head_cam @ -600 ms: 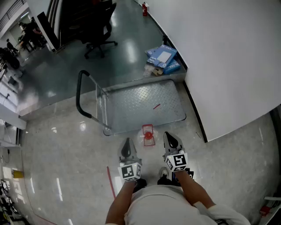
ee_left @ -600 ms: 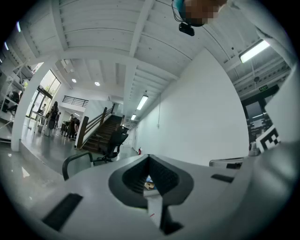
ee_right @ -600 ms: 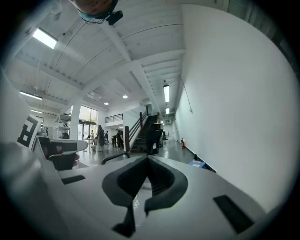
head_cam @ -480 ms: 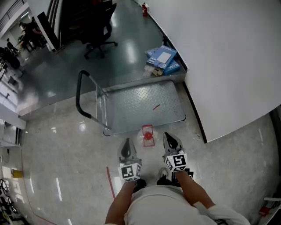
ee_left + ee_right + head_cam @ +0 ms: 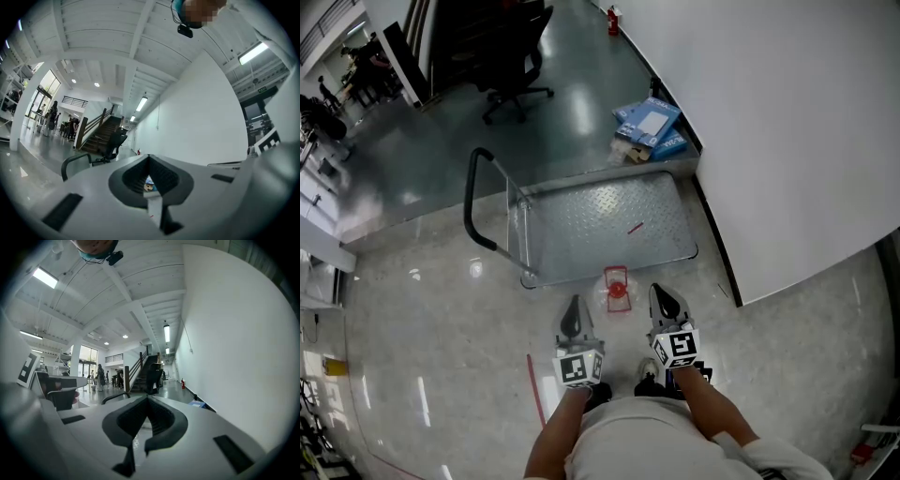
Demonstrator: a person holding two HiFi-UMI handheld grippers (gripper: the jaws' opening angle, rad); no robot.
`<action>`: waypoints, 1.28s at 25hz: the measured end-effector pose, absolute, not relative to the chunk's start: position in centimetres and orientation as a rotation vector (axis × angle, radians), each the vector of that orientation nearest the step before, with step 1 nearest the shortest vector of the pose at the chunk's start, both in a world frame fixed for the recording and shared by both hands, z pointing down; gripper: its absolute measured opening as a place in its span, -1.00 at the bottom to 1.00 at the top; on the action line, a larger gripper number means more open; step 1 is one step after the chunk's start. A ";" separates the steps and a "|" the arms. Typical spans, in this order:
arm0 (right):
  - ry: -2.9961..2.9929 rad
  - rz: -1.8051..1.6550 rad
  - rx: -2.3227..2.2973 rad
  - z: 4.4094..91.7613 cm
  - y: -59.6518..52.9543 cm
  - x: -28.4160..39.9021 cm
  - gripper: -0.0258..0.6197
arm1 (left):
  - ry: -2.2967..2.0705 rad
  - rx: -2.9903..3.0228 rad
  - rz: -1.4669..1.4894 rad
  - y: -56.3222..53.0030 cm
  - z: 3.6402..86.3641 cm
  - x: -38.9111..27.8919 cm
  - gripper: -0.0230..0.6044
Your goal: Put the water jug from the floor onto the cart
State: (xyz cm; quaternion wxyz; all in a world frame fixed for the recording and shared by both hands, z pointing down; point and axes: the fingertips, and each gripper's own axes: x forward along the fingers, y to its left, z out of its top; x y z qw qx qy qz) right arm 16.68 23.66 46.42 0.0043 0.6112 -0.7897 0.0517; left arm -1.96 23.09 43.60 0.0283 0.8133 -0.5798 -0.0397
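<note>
Water jug (image 5: 617,290) stands upright on the floor (image 5: 441,328), just ahead between left tool (image 5: 573,309) and right tool (image 5: 664,298), both closed empty; cart (image 5: 581,234) lies beyond.

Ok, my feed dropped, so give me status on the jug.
Left gripper shut, empty; right gripper shut, empty. Water jug on floor ahead of them, at the cart near edge, untouched. Small red scrap on the deck.
</note>
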 end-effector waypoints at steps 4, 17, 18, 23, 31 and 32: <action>-2.459 0.182 1.857 48.4 22.9 16.2 -0.88 | -1.779 2.535 -0.136 22.9 43.3 -1.9 -0.92; -2.063 0.226 0.923 77.4 21.1 10.3 -0.53 | -1.545 2.622 -0.200 21.9 43.0 -1.8 -0.92; -2.033 0.235 0.857 80.0 21.4 10.0 -0.53 | -1.513 2.620 -0.205 21.6 43.7 -1.7 -0.92; -1.876 0.311 0.729 90.2 21.4 10.7 -0.50 | -1.416 2.650 -0.147 21.4 48.1 -1.9 -0.92; -1.807 0.374 0.663 96.0 16.0 10.1 -0.28 | -1.402 2.553 -0.096 20.9 53.0 -3.7 -0.92; -1.796 0.386 0.664 96.7 15.8 10.2 -0.27 | -1.398 2.547 -0.093 20.9 53.3 -3.8 -0.92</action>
